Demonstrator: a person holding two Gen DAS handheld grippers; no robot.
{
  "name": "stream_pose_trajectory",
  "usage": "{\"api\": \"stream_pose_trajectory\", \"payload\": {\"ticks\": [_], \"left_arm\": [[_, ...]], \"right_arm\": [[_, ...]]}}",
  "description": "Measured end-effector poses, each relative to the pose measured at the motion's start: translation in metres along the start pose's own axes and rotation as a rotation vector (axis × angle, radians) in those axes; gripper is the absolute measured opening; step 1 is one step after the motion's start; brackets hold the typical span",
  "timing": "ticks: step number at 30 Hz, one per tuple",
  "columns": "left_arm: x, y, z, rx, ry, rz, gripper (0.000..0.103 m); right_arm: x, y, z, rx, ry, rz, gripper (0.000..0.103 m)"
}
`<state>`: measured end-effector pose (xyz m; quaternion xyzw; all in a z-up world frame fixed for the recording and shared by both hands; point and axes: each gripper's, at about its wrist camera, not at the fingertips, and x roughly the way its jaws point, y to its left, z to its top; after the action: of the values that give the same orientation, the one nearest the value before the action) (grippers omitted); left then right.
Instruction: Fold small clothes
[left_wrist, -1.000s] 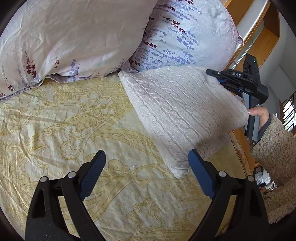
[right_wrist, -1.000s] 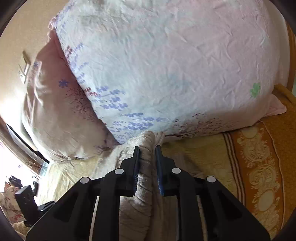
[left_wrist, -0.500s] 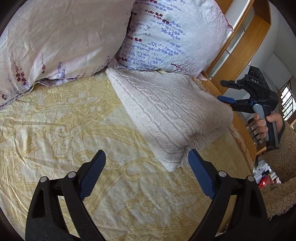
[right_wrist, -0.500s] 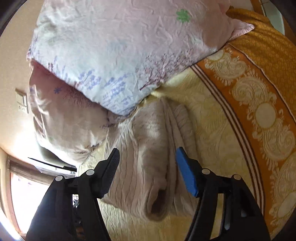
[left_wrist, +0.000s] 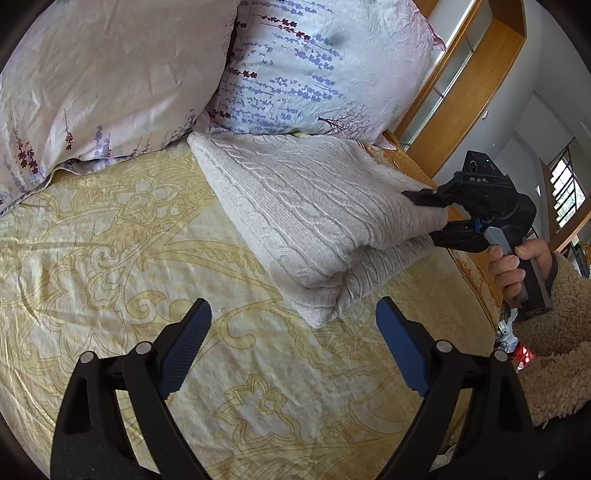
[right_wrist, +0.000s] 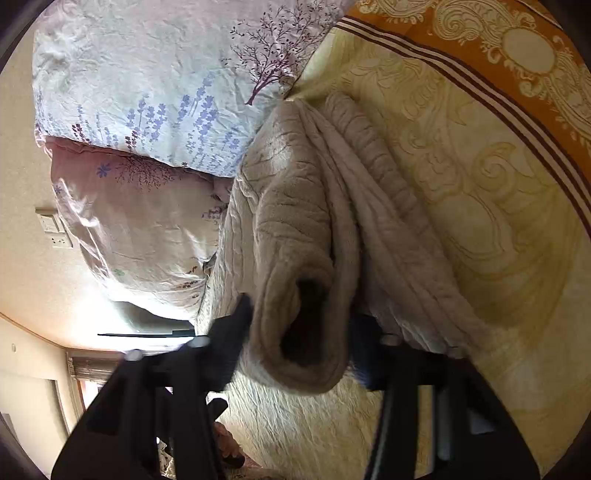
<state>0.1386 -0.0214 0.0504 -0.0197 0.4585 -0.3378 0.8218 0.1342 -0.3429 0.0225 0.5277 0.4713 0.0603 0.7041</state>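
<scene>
Lying folded on the bed (left_wrist: 110, 258), the sweater (left_wrist: 303, 206) is a cream cable-knit, doubled into a thick pad with its rounded fold facing the left gripper (left_wrist: 291, 350); its far end sits against the pillows, its near corner on the yellow patterned sheet. Seen from the right wrist, the layers stack in soft ridges, and one rolled edge curls open into a dark hollow — a cuff or hem, which I cannot tell.

The right gripper (left_wrist: 430, 212) is at the sweater's right edge, one finger over the top layer and one under it; its jaws are closing with the knit between them, and in its own blurred view the fabric bulges out between the fingers (right_wrist: 236, 343). A hand (left_wrist: 517, 266) in a fleecy sleeve (left_wrist: 561, 306) holds its handle. The left gripper hangs wide over bare sheet, just short of the sweater's near corner, touching nothing.

Two pillows crowd the head of the bed — a pink one (left_wrist: 99, 74) on the left, a pale one with purple sprigs (left_wrist: 321, 66) right behind the sweater, touching it. An orange border (right_wrist: 517, 74) runs along the bed's edge beside the sweater; a wooden cabinet (left_wrist: 469, 88) stands beyond, and a wall socket (right_wrist: 55, 229) shows past the pillows.
</scene>
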Motion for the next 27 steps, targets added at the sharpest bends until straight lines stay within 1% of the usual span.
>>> {"api": "stream_pose_trajectory", "payload": {"ticks": [1,4,6,7,8,9,10,12,13,14,15,17,18,19,21,23,26,27], "left_arm": [[-0.001,0.001,-0.001,-0.005,-0.003,0.002,0.09],[-0.004,0.003,-0.002,-0.017,-0.014,0.009,0.09],[-0.005,0.005,-0.003,-0.024,-0.015,0.01,0.09],[-0.005,0.005,-0.004,-0.024,-0.014,0.011,0.09],[-0.005,0.004,-0.005,-0.024,-0.014,0.011,0.09],[-0.004,0.003,-0.006,-0.021,-0.013,0.008,0.09],[-0.004,0.002,-0.006,-0.016,-0.013,0.008,0.09],[-0.002,0.0,-0.007,-0.008,-0.01,0.007,0.09],[-0.001,0.0,-0.007,-0.003,-0.012,0.006,0.09],[-0.001,-0.001,-0.007,0.001,-0.01,0.005,0.09],[0.0,-0.002,-0.007,0.006,-0.005,0.004,0.09],[0.003,-0.005,-0.006,0.023,0.001,0.002,0.09],[0.003,-0.007,-0.006,0.039,0.001,0.002,0.09],[0.004,-0.011,-0.006,0.065,0.0,0.01,0.09],[0.006,-0.021,-0.005,0.135,-0.018,0.041,0.09],[0.009,-0.035,-0.005,0.221,-0.041,0.078,0.09],[0.018,-0.057,-0.008,0.342,-0.056,0.118,0.09],[0.022,-0.066,-0.011,0.387,-0.062,0.143,0.088]], "right_arm": [[-0.005,0.011,0.003,-0.051,-0.029,-0.019,0.016],[-0.029,0.062,0.008,-0.268,-0.147,-0.064,0.014],[-0.046,0.088,0.006,-0.39,-0.211,-0.107,0.013],[-0.051,0.096,0.004,-0.436,-0.233,-0.143,0.013],[-0.055,0.094,0.002,-0.46,-0.238,-0.178,0.013],[-0.053,0.086,0.001,-0.458,-0.226,-0.228,0.013],[-0.048,0.071,0.001,-0.427,-0.203,-0.273,0.013],[-0.039,0.029,-0.004,-0.31,-0.14,-0.327,0.013],[-0.035,0.009,-0.008,-0.253,-0.116,-0.321,0.013],[-0.033,-0.003,-0.014,-0.215,-0.108,-0.294,0.013],[-0.034,-0.006,-0.018,-0.199,-0.114,-0.27,0.014],[-0.038,-0.006,-0.018,-0.185,-0.124,-0.252,0.017],[-0.042,-0.005,-0.017,-0.178,-0.134,-0.247,0.026],[-0.047,-0.005,-0.016,-0.171,-0.155,-0.25,0.039],[-0.063,-0.004,-0.015,-0.169,-0.216,-0.246,0.05],[-0.071,0.0,-0.012,-0.173,-0.242,-0.233,0.05],[-0.067,0.003,-0.013,-0.199,-0.227,-0.253,0.05],[-0.064,0.003,-0.013,-0.2,-0.221,-0.253,0.05]]}}
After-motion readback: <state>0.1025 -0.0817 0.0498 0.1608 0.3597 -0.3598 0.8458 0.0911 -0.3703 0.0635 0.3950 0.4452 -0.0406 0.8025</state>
